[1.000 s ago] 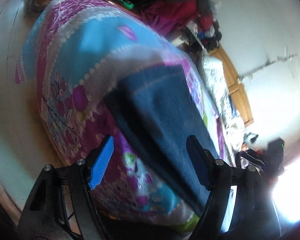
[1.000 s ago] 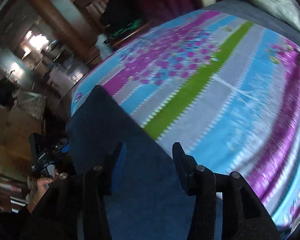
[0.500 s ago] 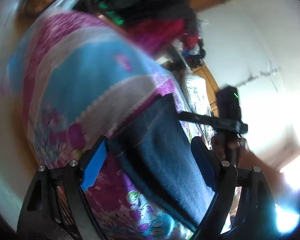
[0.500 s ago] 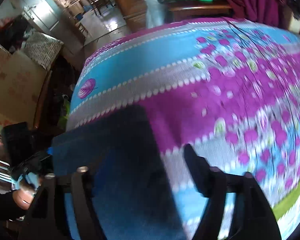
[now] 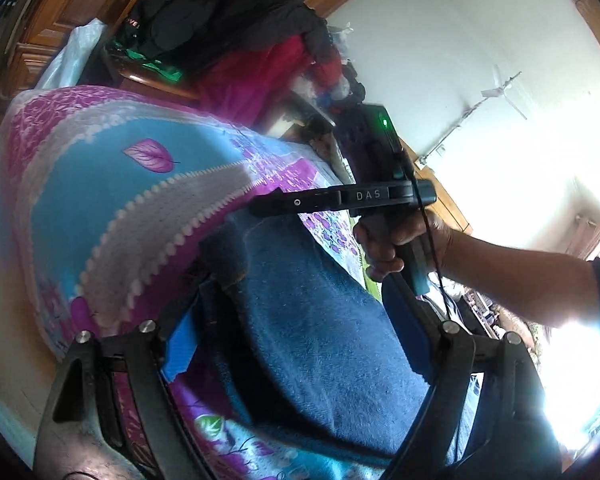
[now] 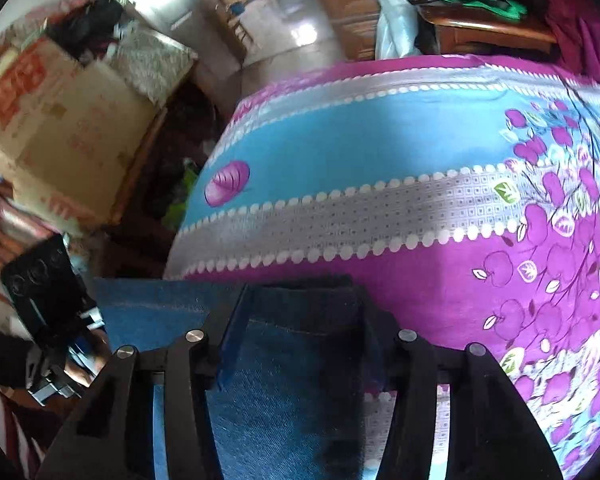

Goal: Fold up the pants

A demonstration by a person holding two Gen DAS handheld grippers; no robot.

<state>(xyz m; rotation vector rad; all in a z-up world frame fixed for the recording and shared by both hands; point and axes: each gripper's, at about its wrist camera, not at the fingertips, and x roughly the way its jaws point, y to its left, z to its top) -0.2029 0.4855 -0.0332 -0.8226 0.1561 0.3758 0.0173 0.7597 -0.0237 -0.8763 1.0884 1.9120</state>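
Blue jeans lie in a long strip on a bed covered by a floral sheet. My left gripper is open low over the jeans, one finger on each side of the cloth near its dark end. In the right wrist view my right gripper is also open, its fingers straddling the dark hemmed edge of the jeans. From the left wrist view the right gripper is seen side-on, its tip at the far corner of the jeans, held by a hand.
A pile of dark and red clothes sits on wooden furniture past the bed. Cardboard boxes stand on the floor off the bed's edge. The other hand shows at lower left. A white wall is behind.
The right gripper swung from the middle of the sheet to the jeans' end edge and came into the left wrist view. The left gripper closed in on the same end.
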